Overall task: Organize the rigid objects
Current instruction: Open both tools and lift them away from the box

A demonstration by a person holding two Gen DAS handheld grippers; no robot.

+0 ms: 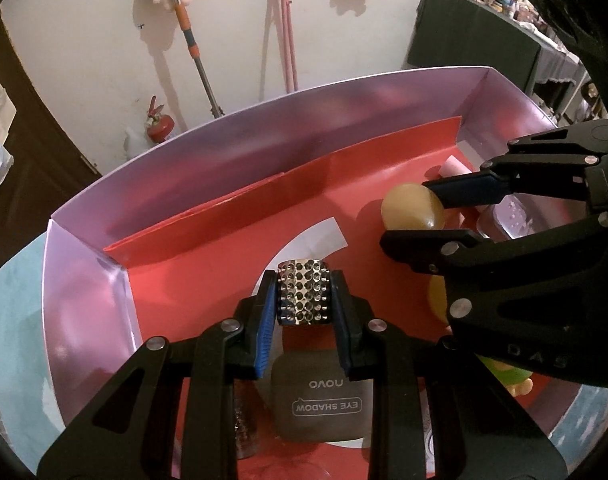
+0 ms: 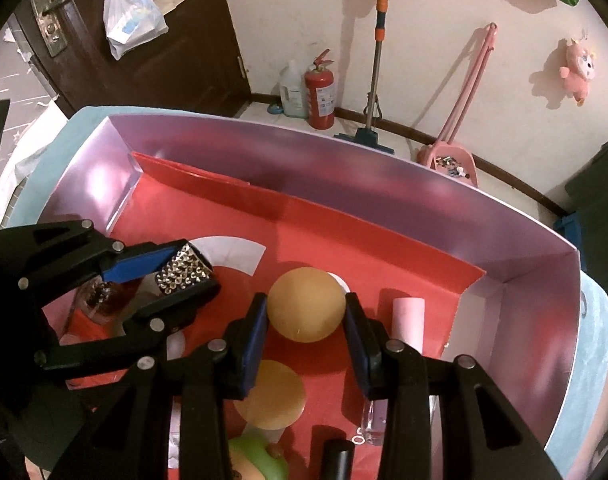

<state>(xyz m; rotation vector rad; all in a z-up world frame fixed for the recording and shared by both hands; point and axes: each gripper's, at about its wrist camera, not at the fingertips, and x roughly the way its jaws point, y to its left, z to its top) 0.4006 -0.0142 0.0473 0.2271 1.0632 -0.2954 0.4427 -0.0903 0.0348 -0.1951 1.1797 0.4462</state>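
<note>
Both grippers are inside a large box point(image 1: 163, 152) with a red floor and pale purple walls. My left gripper point(image 1: 303, 300) is shut on a studded silver block point(image 1: 303, 298), held above a grey "EYE SHADOW" case point(image 1: 324, 400). It also shows in the right wrist view point(image 2: 179, 280), with the studded block point(image 2: 183, 270). My right gripper point(image 2: 306, 316) is shut on a tan ball point(image 2: 306, 305), seen in the left wrist view too point(image 1: 412, 206). A tan disc point(image 2: 273, 396) lies on the floor under the right gripper.
A pink cylinder point(image 2: 408, 320) lies at the box's right end. A green toy point(image 2: 259, 460), a clear bottle point(image 2: 374, 420) and a dark glittery jar point(image 2: 99, 296) sit near the front. A red inner flap point(image 2: 223, 188) lines the far wall point(image 2: 344, 168).
</note>
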